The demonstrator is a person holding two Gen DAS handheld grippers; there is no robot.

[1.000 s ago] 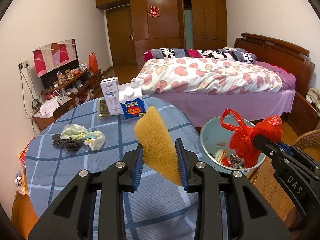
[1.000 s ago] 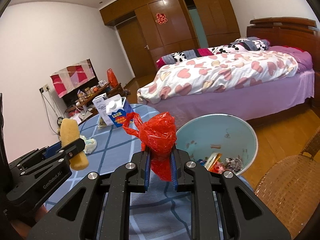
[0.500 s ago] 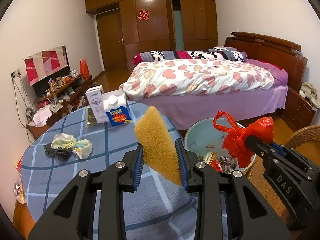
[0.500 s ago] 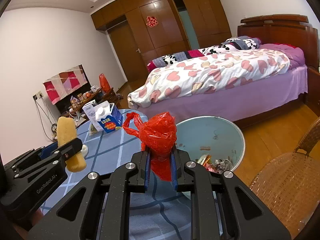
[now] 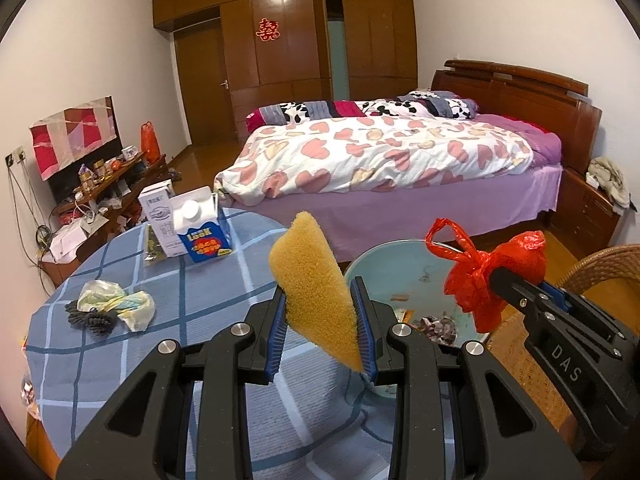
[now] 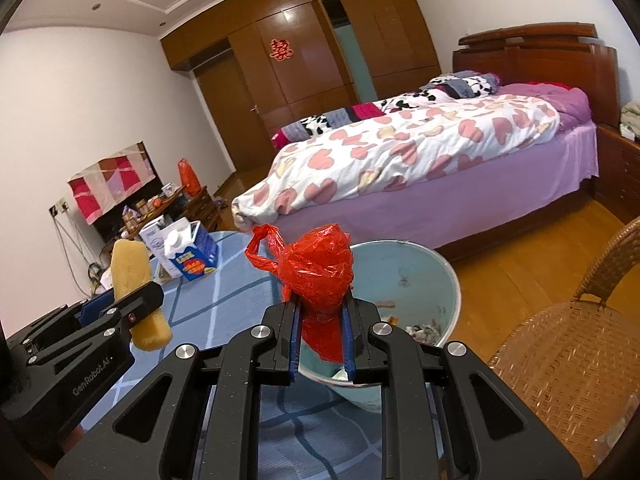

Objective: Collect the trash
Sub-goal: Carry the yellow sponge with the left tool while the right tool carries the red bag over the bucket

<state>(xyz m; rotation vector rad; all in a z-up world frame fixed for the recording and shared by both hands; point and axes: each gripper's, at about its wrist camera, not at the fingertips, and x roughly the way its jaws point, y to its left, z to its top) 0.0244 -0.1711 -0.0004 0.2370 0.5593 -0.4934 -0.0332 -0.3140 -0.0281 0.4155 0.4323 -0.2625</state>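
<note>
The left tool (image 5: 320,332) clamps a yellow sponge (image 5: 314,284); the right tool (image 6: 322,338) clamps a red plastic bag (image 6: 320,276) above the bin (image 6: 420,268).

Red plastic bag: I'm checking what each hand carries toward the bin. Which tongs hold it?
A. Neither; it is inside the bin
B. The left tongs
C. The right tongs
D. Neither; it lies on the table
C: the right tongs are clamped shut on the red plastic bag in front of the pale blue bin, while the left tongs grip a yellow sponge.
</note>
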